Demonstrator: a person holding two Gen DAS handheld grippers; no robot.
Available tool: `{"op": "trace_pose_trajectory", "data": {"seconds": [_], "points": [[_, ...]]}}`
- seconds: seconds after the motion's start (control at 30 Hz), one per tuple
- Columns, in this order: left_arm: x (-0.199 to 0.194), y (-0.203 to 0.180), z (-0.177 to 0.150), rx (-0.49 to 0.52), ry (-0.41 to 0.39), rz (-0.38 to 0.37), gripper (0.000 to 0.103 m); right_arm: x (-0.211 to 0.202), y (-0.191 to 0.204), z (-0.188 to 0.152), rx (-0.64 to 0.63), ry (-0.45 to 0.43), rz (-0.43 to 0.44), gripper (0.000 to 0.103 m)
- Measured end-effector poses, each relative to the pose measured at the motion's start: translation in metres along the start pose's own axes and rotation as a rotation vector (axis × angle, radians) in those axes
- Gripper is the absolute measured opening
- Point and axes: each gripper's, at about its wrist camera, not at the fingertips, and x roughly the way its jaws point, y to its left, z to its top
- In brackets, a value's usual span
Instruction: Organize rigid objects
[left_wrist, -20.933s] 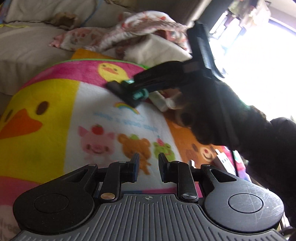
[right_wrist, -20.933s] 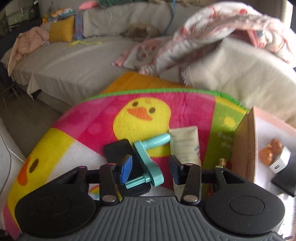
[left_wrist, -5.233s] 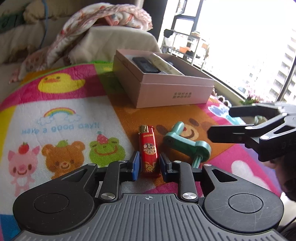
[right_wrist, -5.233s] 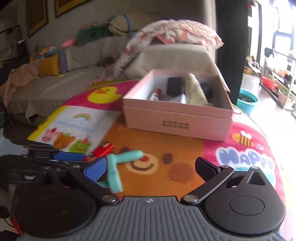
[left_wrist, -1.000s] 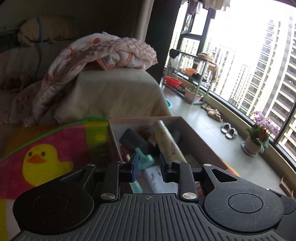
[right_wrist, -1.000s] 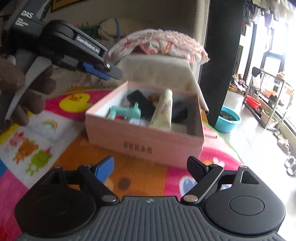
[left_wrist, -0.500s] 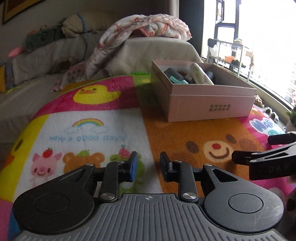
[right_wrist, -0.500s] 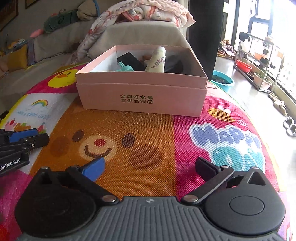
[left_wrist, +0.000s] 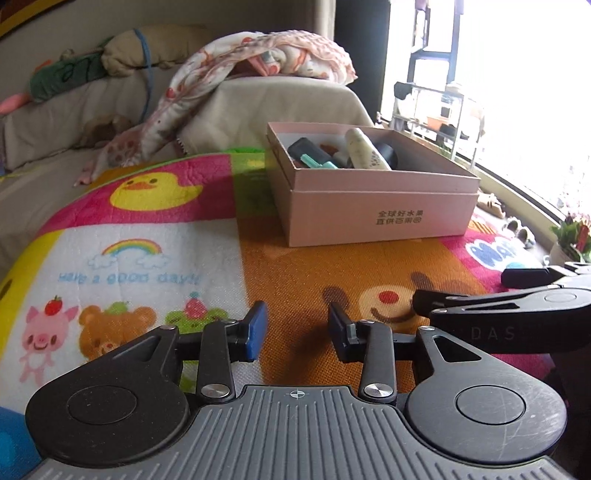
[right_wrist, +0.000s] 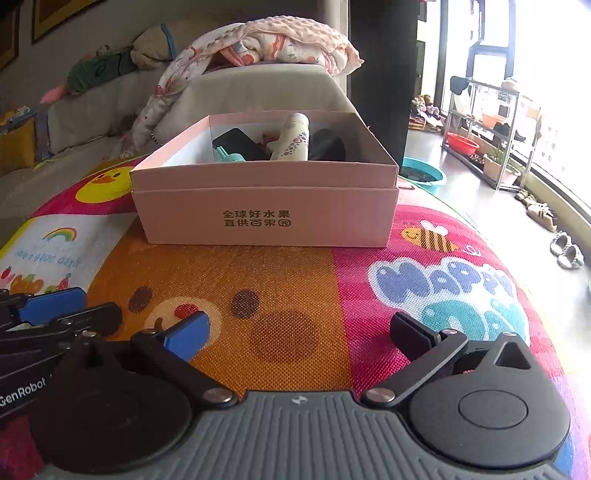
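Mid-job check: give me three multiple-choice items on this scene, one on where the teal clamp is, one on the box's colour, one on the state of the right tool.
1. Where is the teal clamp?
A. On the mat
B. Inside the box
C. In the left tool

2. What colour is the cardboard box?
A. Pink
B. Blue
C. Green

3. What is the state of the right tool?
A. Shut on a lighter
B. Shut on a tube
C. Open and empty

Answers:
1. B, the clamp lies in the box beside the black item and the cream tube.
2. A, its walls are pale pink.
3. C, its fingers stand wide apart over the play mat, nothing between them.
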Motion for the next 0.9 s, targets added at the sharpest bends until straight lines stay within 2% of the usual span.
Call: {"op": "trace_pose_trajectory", "data": {"seconds": [0.27,0.9], "points": [[0.0053,0.0014,0.0045,-0.032,-0.001,0.012,0.040,-0.0003,0.0004,-0.0010,0.004,-0.003,-0.006,0.103],[0.0043,-0.0015,0.0045,-0.022,0.000,0.020,0.040,-0.0001,0.0013,-0.0015,0.001,-0.003,-0.006,0.103]]}}
